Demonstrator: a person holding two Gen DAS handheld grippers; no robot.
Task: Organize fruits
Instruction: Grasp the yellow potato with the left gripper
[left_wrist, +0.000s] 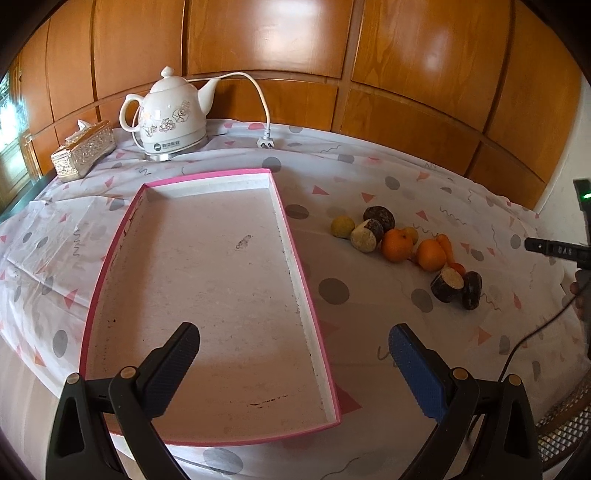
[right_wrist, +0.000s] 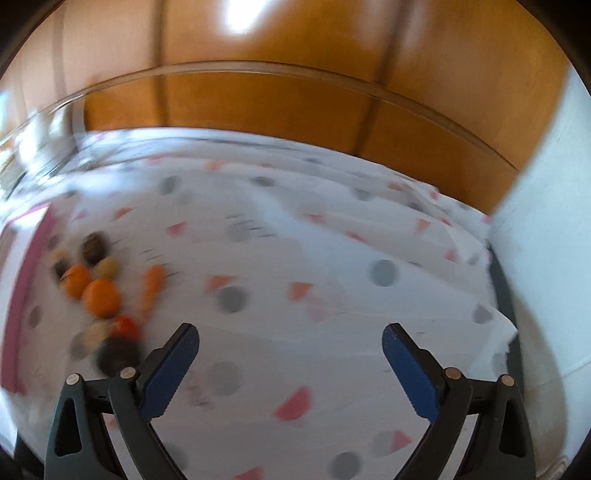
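Left gripper (left_wrist: 291, 354), jaws wide and empty, above the pink-rimmed tray (left_wrist: 295, 254). Fruits (left_wrist: 402, 245) lie clustered on the tablecloth (left_wrist: 369, 177) beside it. Right gripper (right_wrist: 288, 350), likewise wide, holds nothing.

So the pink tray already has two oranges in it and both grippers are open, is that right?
Not quite. The left wrist view shows the pink tray holding nothing; the two oranges sit on the tablecloth to its right, among the other fruit. The left gripper and right gripper are indeed both open.
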